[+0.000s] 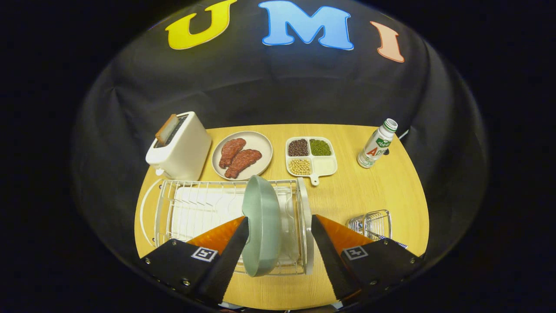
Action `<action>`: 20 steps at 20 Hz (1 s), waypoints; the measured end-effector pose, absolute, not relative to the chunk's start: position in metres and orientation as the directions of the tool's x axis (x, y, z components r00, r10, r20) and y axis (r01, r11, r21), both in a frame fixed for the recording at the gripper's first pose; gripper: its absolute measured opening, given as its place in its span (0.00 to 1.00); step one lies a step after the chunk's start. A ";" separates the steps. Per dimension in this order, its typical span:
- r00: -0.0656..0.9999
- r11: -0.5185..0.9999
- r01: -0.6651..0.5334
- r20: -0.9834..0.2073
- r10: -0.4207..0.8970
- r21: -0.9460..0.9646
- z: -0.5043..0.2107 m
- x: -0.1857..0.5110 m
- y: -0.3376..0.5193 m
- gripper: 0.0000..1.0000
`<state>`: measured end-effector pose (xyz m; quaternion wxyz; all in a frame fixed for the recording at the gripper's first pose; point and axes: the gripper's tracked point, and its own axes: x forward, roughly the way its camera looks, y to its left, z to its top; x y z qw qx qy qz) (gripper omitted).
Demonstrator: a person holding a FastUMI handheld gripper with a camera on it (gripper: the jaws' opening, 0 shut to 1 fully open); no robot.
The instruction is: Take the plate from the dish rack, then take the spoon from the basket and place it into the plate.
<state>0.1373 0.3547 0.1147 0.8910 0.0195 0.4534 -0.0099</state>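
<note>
Pale-green plate [262, 226] is standing on edge in the wire dish rack [195, 204], sitting between the gripper [280, 248] jaws, which are gaping wide.

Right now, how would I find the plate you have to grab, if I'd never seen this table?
Look at the white wire dish rack on the wooden table, in front of the toaster. Standing on edge in it, between the open gripper fingers and nearer the left one, is the grey-green plate. It is upright and empty, unlike the flat beige plate holding meat behind the rack.
</note>
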 end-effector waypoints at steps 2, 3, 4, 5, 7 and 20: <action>0.564 0.998 0.060 -0.826 -0.016 0.022 0.103 0.140 0.360 0.86; 0.561 0.997 0.071 -0.828 -0.023 0.020 0.102 0.143 0.360 0.82; 0.559 0.996 0.084 -0.828 -0.042 0.006 0.100 0.144 0.360 0.77; 0.560 0.995 0.097 -0.826 -0.065 -0.013 0.099 0.146 0.357 0.75; 0.540 0.990 0.135 -0.834 -0.112 -0.046 0.093 0.146 0.354 0.56; 0.524 0.938 0.230 -0.779 -0.344 -0.260 0.117 0.139 0.356 0.11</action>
